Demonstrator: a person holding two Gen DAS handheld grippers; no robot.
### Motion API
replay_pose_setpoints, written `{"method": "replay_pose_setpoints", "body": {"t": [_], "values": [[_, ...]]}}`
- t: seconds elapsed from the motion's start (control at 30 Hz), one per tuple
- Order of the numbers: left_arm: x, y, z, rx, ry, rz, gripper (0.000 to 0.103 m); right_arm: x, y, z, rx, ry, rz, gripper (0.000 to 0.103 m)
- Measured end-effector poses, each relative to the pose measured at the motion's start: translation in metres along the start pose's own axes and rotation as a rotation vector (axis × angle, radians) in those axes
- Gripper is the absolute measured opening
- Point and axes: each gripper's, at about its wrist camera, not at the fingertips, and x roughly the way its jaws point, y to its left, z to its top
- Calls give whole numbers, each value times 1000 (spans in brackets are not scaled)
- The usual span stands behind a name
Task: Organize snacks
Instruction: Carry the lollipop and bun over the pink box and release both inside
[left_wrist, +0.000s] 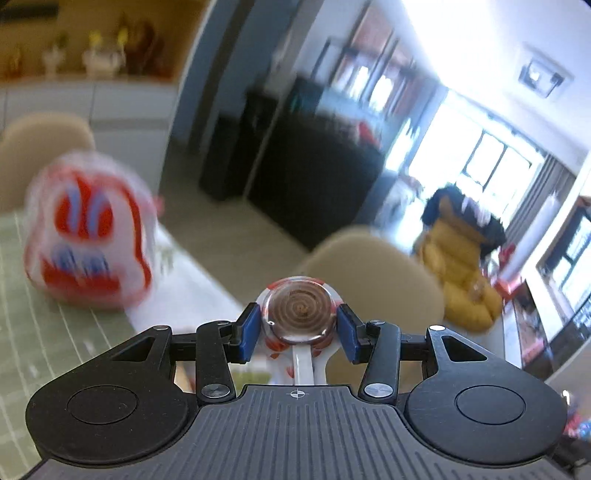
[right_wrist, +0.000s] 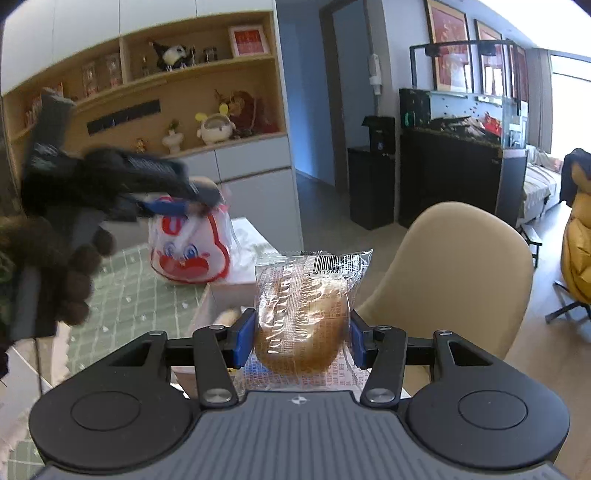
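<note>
Both loads ride high above the table — the left gripper pinching a round lollipop, the right gripper a slick-wrapped bun — so either could slip.

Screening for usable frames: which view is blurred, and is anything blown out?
Left wrist: background and snack bag smeared, windows blown out, lollipop sharp. Right wrist: mostly sharp, bun clear, only the left gripper blurred.

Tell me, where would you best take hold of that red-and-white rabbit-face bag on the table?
Probably the gathered top of the rabbit-face bag, coming from above. It stands upright on the green tablecloth, its body bulges round and looks too wide for the tongs, while the top narrows.
</note>
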Motion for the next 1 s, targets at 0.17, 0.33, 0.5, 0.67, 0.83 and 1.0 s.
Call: {"method": "replay_pose_setpoints", "body": {"t": [0.17,0.33,0.5,0.67,0.83,1.0], "values": [[74,38,-36,-29,179,-29,51,9,-3,-4,-9,39,-37,50],[118,66,-70,21,280,65,52,32,3,-5,-32,90,-57,50],[98,79,-64,32,139,53,50,74,18,2,-52,151,-51,50],[62,106,-52,-119,73,-28,50,122,30,27,-25,169,15,50],[13,114,-74,-106,9,82,49,185,37,40,26,192,32,50],[-22,134,-104,-163,33,147,49,247,51,18,10,285,23,50]]}}
